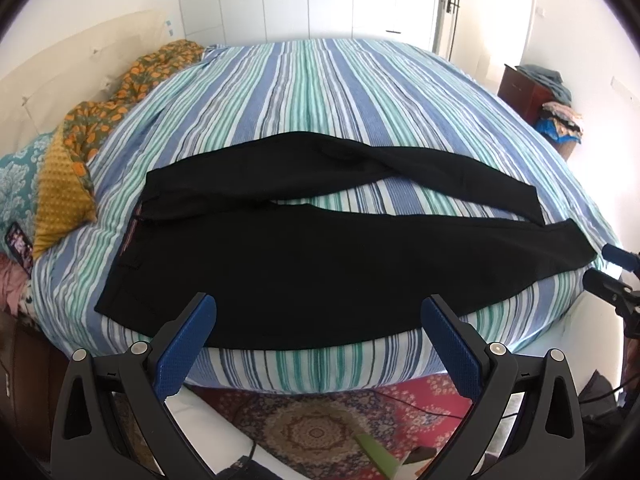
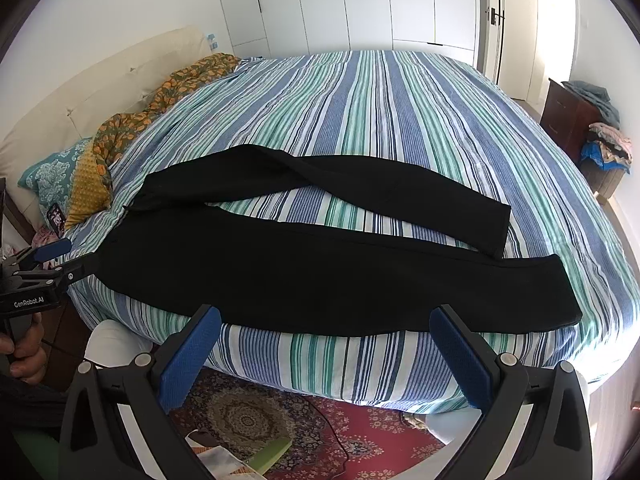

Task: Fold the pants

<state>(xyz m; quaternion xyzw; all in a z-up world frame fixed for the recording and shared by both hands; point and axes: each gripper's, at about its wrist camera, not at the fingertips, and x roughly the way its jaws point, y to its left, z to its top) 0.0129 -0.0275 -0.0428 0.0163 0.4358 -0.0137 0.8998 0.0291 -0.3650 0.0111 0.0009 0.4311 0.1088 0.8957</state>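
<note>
left wrist view: left gripper (image 1: 318, 314), jaws wide and empty, hovers at the near edge of the striped bed (image 1: 320, 80), where black pants (image 1: 320, 264) lie flat, legs splayed.

right wrist view: right gripper (image 2: 325, 326), jaws likewise wide, faces the near leg; the cloth looks soft and limp, best pinched at waistband and hems.

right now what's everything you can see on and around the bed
pants: one, black, spread flat on the bed, legs parted
bedspread: one, blue, green and white stripes, covering the bed
pillows: teal patterned and mustard, at the headboard
floral blanket: orange and green, along the headboard
phone: one, beside the pillows
rug: red patterned, on the floor
wardrobe: white, behind the bed
left claw: open, near the waist
right claw: open, before the near leg
</note>
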